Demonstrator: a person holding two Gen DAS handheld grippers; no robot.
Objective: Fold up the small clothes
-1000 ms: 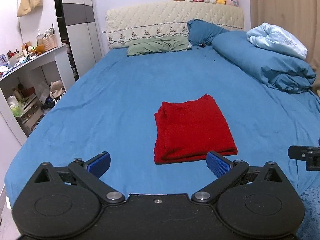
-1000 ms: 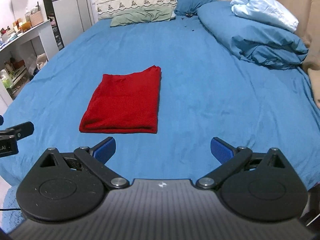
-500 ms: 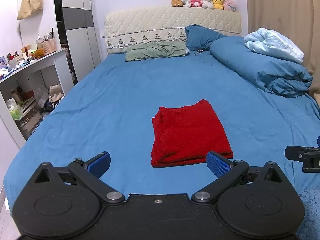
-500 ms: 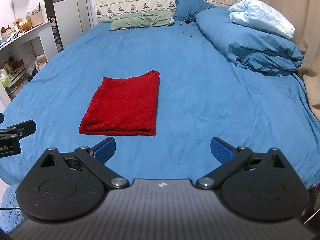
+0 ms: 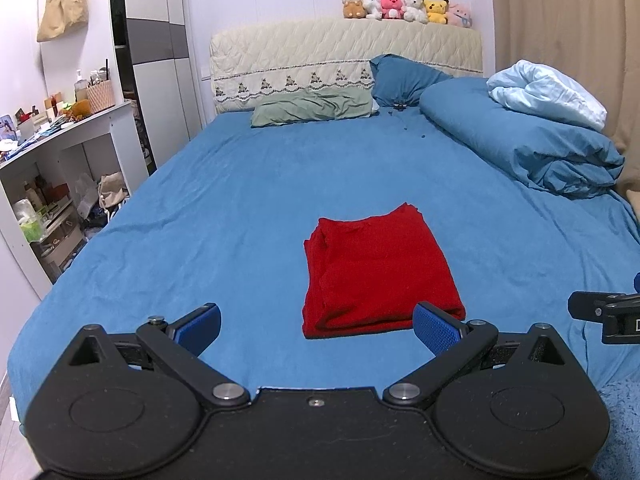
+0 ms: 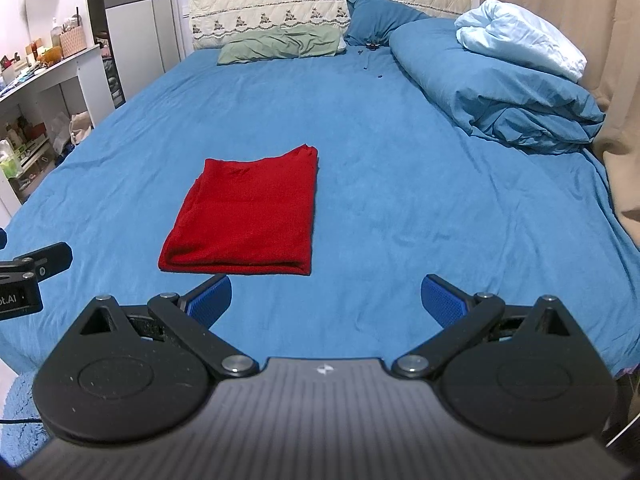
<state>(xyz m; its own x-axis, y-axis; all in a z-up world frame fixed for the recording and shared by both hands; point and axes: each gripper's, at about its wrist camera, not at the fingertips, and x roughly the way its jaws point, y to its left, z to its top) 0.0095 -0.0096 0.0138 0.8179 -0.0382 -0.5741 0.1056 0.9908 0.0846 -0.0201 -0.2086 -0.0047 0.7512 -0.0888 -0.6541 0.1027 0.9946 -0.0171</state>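
A red garment [image 5: 378,272], folded into a neat rectangle, lies flat on the blue bed sheet [image 5: 224,216] near the foot of the bed. The left gripper [image 5: 316,326] and right gripper [image 6: 326,298] hover side by side short of its near edge, both spread wide and holding nothing.

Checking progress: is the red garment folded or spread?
Folded: the red garment lies as a compact rectangle with layered edges on the bed.
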